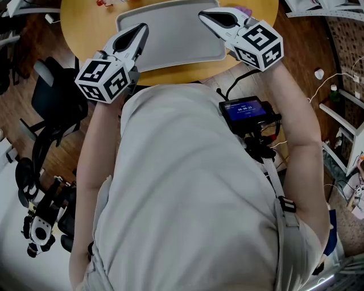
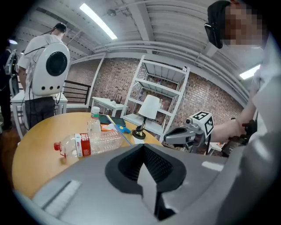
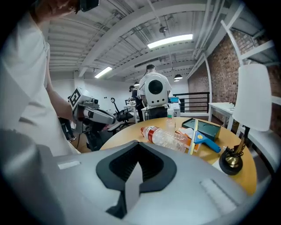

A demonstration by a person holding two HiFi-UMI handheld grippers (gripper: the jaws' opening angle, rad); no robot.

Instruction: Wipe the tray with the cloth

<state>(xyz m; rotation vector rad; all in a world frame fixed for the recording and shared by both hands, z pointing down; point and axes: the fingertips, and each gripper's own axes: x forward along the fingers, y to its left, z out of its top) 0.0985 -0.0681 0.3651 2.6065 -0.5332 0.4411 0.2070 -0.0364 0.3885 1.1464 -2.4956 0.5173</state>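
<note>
A grey tray (image 1: 170, 34) lies on the round wooden table (image 1: 85, 28) in the head view. My left gripper (image 1: 142, 29) is held above the tray's left edge. It is shut with nothing in it. My right gripper (image 1: 205, 16) hangs over the tray's right end, also shut and empty. In the left gripper view the jaws (image 2: 143, 151) meet, and the right gripper (image 2: 178, 135) shows beyond them. The right gripper view has its jaws (image 3: 138, 151) closed too, with the left gripper (image 3: 99, 115) at the left. A purple scrap (image 1: 244, 10), perhaps the cloth, peeks out behind the right gripper.
A clear plastic bottle (image 3: 164, 136) lies on the table beside a blue squeegee (image 3: 206, 141), a green box (image 3: 206, 126) and a lamp (image 2: 147, 114). A person with a white pack (image 2: 44, 66) stands beyond the table. A black chair (image 1: 54, 102) is on the floor at my left.
</note>
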